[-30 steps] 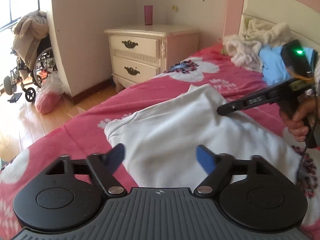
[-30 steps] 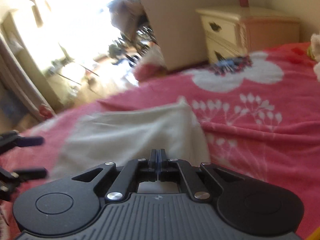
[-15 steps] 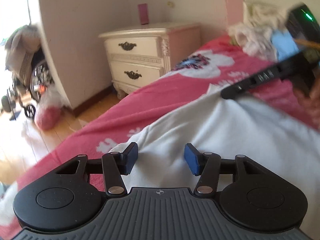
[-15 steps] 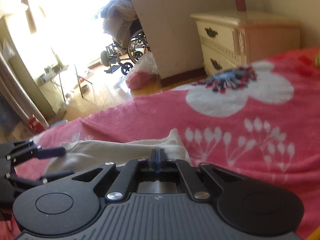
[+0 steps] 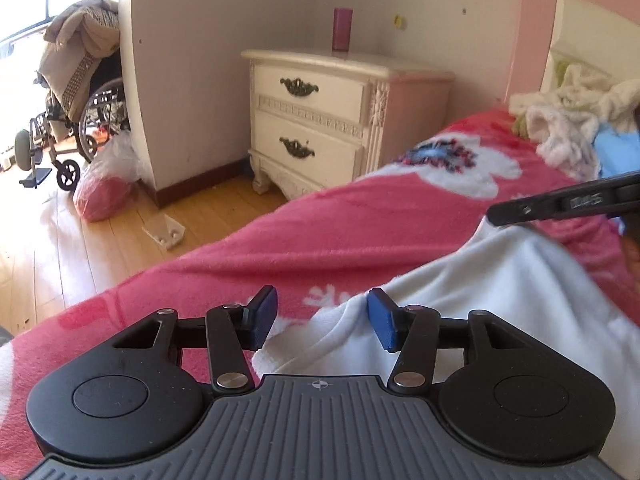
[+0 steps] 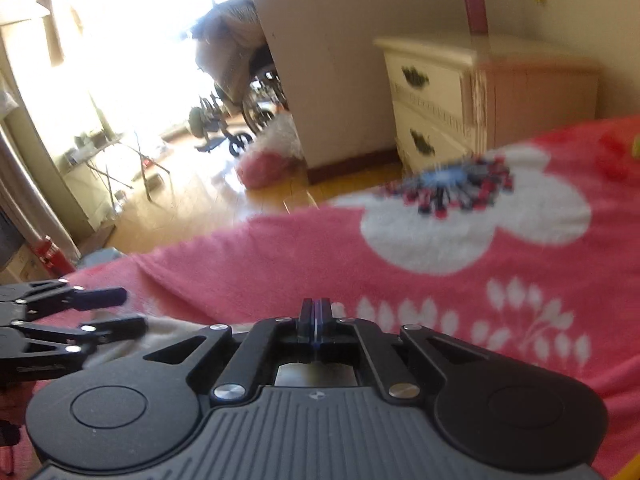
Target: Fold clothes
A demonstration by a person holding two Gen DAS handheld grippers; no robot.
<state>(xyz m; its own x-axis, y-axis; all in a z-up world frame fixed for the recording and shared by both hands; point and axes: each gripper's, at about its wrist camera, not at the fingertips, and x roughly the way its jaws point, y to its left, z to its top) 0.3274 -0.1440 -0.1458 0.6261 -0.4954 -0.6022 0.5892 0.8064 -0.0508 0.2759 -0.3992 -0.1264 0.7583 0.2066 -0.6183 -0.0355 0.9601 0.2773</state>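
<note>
A white garment [image 5: 500,300] lies on the pink flowered blanket [image 5: 360,232]. My left gripper [image 5: 320,316] hovers over the garment's near left edge, jaws half apart. A fold of cloth sits between the blue pads [image 5: 384,320], which do not press on it. My right gripper [image 5: 496,216] comes in from the right, shut on the garment's far corner, and the cloth tents up toward its tip. In the right wrist view the right gripper [image 6: 316,308] is shut with a bit of white cloth [image 6: 168,326] beside it. There the left gripper [image 6: 108,312] shows at the left.
A cream nightstand [image 5: 320,120] with a pink cup [image 5: 343,28] stands beside the bed. A heap of clothes [image 5: 572,124] lies by the headboard. On the wooden floor are a plastic bag [image 5: 104,188] and a wheelchair [image 5: 80,120].
My left gripper's jaws have narrowed and it has moved to the garment's left edge. The right gripper has drawn the corner toward the right, and both views have swung left.
</note>
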